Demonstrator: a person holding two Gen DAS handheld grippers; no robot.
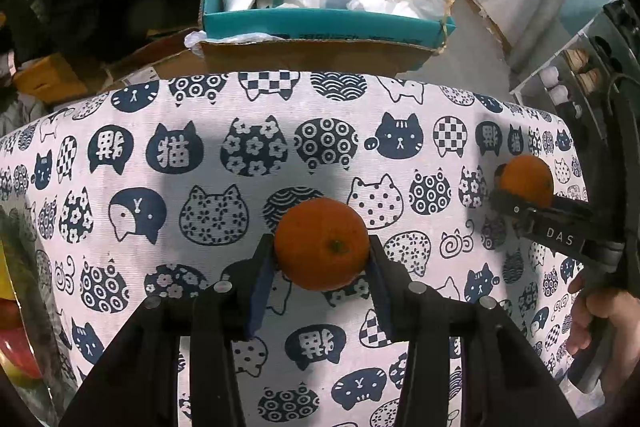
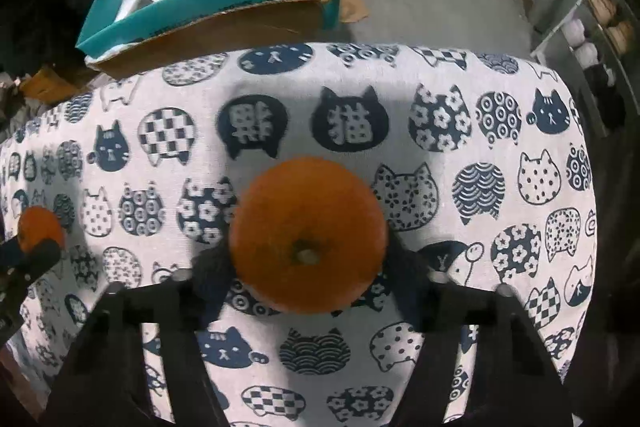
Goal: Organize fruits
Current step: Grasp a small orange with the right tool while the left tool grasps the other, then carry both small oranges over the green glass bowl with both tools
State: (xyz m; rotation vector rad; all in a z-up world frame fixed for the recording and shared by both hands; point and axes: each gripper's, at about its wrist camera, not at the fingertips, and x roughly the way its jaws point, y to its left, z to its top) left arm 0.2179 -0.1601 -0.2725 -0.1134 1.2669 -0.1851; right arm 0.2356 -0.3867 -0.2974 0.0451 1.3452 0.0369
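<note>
Both hand-held grippers (image 1: 322, 247) (image 2: 308, 259) clamped, downward-pointing

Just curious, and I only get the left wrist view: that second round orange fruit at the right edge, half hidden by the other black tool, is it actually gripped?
Observer: Yes. In the right wrist view the right gripper is shut on that second orange, one finger on each side.
Operator: Like the first orange in my left gripper. Which way is it turned?
Observer: Its stem dimple faces the right camera, over the cat-print cloth.

"DAS" on right gripper (image 1: 520, 203)
</note>
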